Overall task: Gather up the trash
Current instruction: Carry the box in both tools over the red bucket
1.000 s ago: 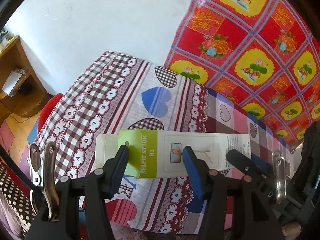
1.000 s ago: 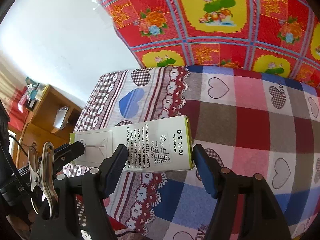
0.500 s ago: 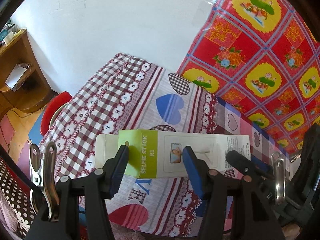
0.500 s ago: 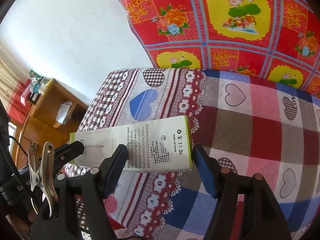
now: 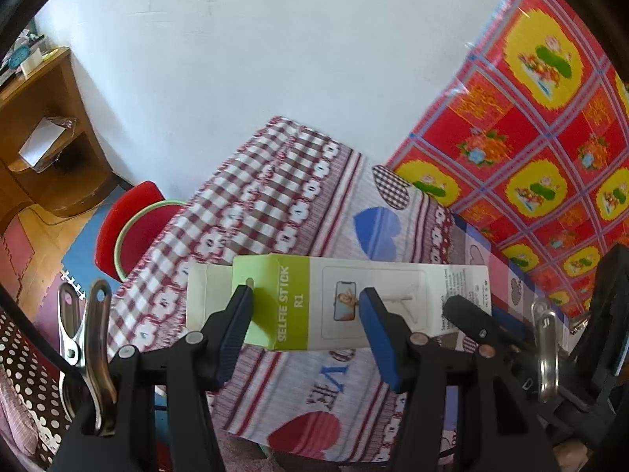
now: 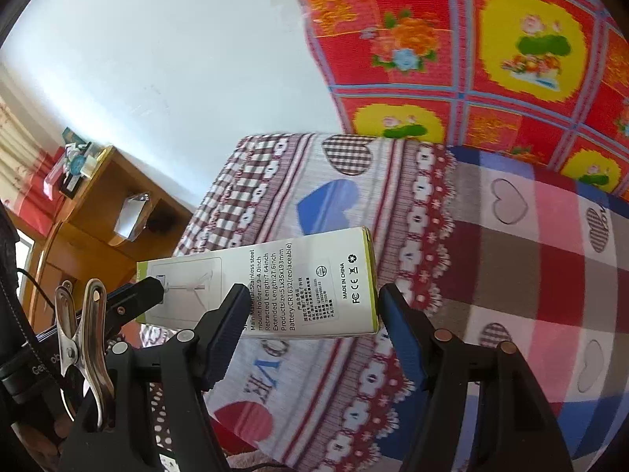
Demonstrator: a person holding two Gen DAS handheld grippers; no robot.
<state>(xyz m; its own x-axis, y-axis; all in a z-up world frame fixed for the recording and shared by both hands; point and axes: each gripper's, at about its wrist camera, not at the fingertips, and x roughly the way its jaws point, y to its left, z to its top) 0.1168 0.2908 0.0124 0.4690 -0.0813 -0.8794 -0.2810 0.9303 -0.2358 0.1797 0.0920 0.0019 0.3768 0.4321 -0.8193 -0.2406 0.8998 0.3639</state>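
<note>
Left gripper (image 5: 304, 312) and right gripper (image 6: 314, 310) clamped on box (image 5: 354, 303); lifted off surface (image 6: 511, 236); bin at 9 o'clock unseen, drop-off left.

White wall (image 5: 243, 78), wooden shelf unit (image 5: 43, 133) (left corner), red stool (image 5: 129, 228), heart-patterned tablecloth (image 6: 511, 275), bright daylight.

One selfie stick box (image 5: 377, 303). Two grippers: left gripper (image 5: 304, 310), right gripper (image 6: 314, 308). One patterned tablecloth (image 6: 491, 259). One red chair (image 5: 125, 228). One wooden shelf unit (image 5: 43, 133). One red floral cloth (image 5: 530, 126).
</note>
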